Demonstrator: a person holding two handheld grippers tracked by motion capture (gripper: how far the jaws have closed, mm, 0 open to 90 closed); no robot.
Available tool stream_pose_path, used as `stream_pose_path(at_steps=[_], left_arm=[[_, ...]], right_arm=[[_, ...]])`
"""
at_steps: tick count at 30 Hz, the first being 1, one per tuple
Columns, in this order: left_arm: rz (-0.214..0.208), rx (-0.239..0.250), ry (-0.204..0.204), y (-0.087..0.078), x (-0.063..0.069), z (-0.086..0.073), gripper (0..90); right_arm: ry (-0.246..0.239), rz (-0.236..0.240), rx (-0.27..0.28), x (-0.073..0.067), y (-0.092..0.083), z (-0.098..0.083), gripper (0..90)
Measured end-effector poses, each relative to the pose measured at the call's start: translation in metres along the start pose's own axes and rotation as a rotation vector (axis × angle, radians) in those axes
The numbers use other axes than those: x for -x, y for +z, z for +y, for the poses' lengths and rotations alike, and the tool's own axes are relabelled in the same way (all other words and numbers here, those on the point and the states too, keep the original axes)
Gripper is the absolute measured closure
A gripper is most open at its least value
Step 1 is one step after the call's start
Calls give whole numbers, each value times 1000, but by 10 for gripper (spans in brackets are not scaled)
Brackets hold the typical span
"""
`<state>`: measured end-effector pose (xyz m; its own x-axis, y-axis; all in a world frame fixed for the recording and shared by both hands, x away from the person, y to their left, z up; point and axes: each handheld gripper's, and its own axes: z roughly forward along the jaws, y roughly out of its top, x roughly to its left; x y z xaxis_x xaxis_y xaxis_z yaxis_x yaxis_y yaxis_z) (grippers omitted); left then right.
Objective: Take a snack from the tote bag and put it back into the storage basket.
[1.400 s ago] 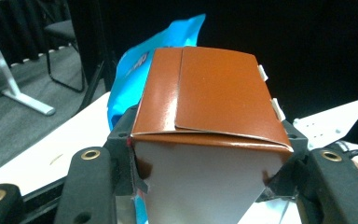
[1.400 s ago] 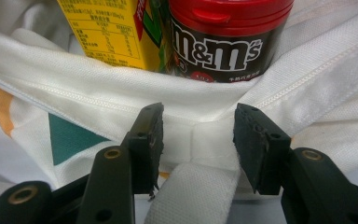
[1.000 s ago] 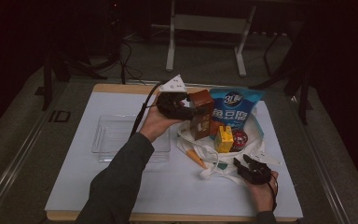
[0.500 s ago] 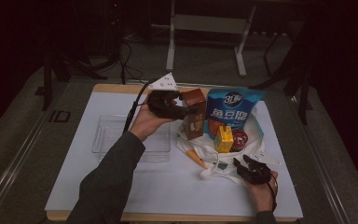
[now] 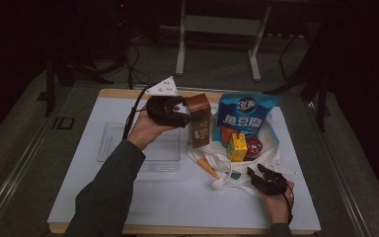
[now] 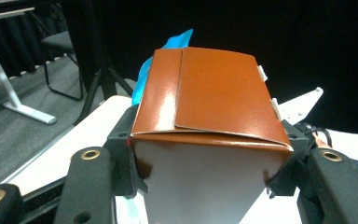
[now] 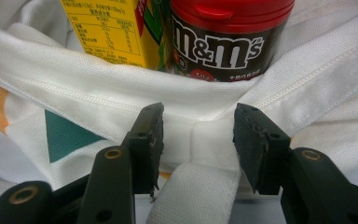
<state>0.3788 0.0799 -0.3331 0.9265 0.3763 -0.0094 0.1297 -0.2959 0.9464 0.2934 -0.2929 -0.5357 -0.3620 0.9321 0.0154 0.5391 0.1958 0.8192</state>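
Observation:
My left gripper (image 5: 191, 118) is shut on a brown box (image 5: 199, 121), with a pad pressed on each side of it. In the left gripper view the brown box (image 6: 205, 93) stands upright between the left gripper (image 6: 205, 172) jaws. It is held at the left edge of a white tote bag (image 5: 272, 159). In the bag stand a blue snack bag (image 5: 244, 116), a yellow juice carton (image 5: 237, 146) and a red-lidded M&M's tub (image 5: 253, 147). My right gripper (image 7: 198, 135) is open at the white tote bag's (image 7: 214, 98) near hem, astride its strap, near the front of the table.
A clear plastic tray (image 5: 108, 143) lies on the white board (image 5: 128, 197) left of the bag, under my left forearm. A white table frame (image 5: 217, 24) stands on the floor beyond the table. A cable trails from the left gripper toward the back.
My left hand has carried the brown box a little to the left, away from the blue snack bag. The right gripper has stayed where it was.

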Motion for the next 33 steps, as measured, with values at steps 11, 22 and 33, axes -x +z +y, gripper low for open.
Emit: stream_pose_path(at_steps=[11,22,33], left_arm=[[3,-19,8,-15,-2,-5,427],[4,-44,32,-28,-5,-12,427],[18,-73,30,-43,-11,-22,427]], right_arm=[[-2,-1,5,0,0,-1,530],[-1,0,5,0,0,-1,530],[-3,-2,5,0,0,-1,530]])
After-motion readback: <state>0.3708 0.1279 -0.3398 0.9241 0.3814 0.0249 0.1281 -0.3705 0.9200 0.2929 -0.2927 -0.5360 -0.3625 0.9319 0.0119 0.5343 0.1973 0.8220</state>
